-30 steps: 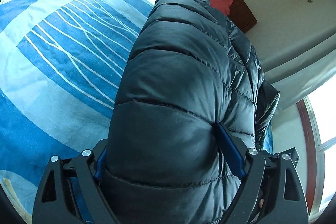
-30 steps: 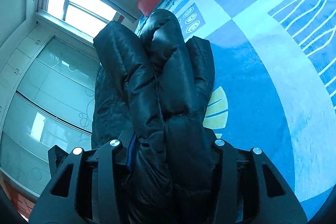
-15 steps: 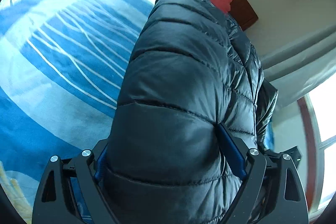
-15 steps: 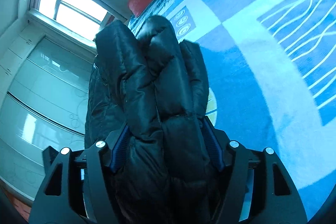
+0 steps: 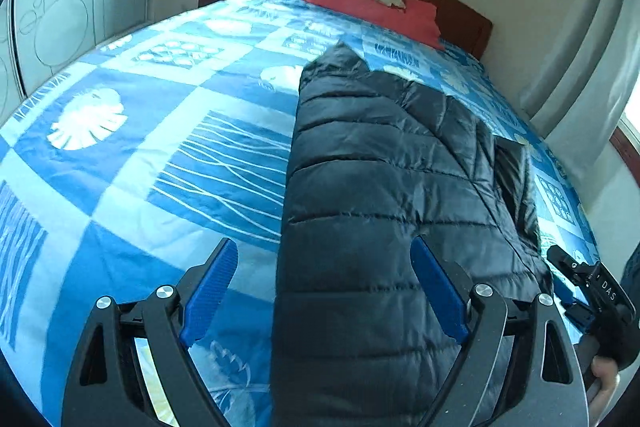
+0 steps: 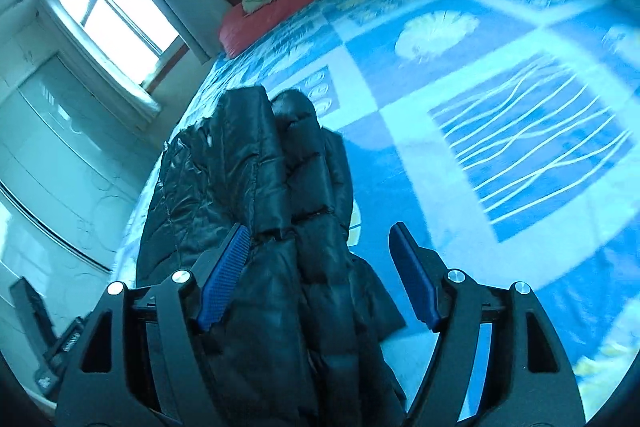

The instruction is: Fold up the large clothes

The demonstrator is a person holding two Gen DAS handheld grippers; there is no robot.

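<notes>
A dark quilted puffer jacket [image 5: 384, 187] lies folded lengthwise on the blue patterned bedspread [image 5: 160, 147]. My left gripper [image 5: 324, 247] hovers open over its near end. The left pad [image 5: 212, 287] is over bare bedspread and the right pad [image 5: 438, 291] is above the jacket's top. In the right wrist view the jacket [image 6: 280, 227] shows as stacked folds. My right gripper [image 6: 320, 231] straddles them with its jaws opening. Its right pad [image 6: 414, 275] is clear of the cloth, while its left pad [image 6: 224, 275] is at the fabric's edge. The right gripper [image 5: 592, 291] also shows at the jacket's far side.
A red pillow [image 5: 368, 3] and a wooden headboard [image 5: 460, 11] are at the head of the bed. A window [image 6: 116, 11] and glass wardrobe doors [image 6: 48, 167] line one side. A hand [image 5: 604, 379] shows at the lower right edge. Wide bedspread lies beside the jacket.
Both grippers let go of the jacket and rose back from it. The right jaws widened. The jacket, held up before, now rests flat on the bed. Both views rolled.
</notes>
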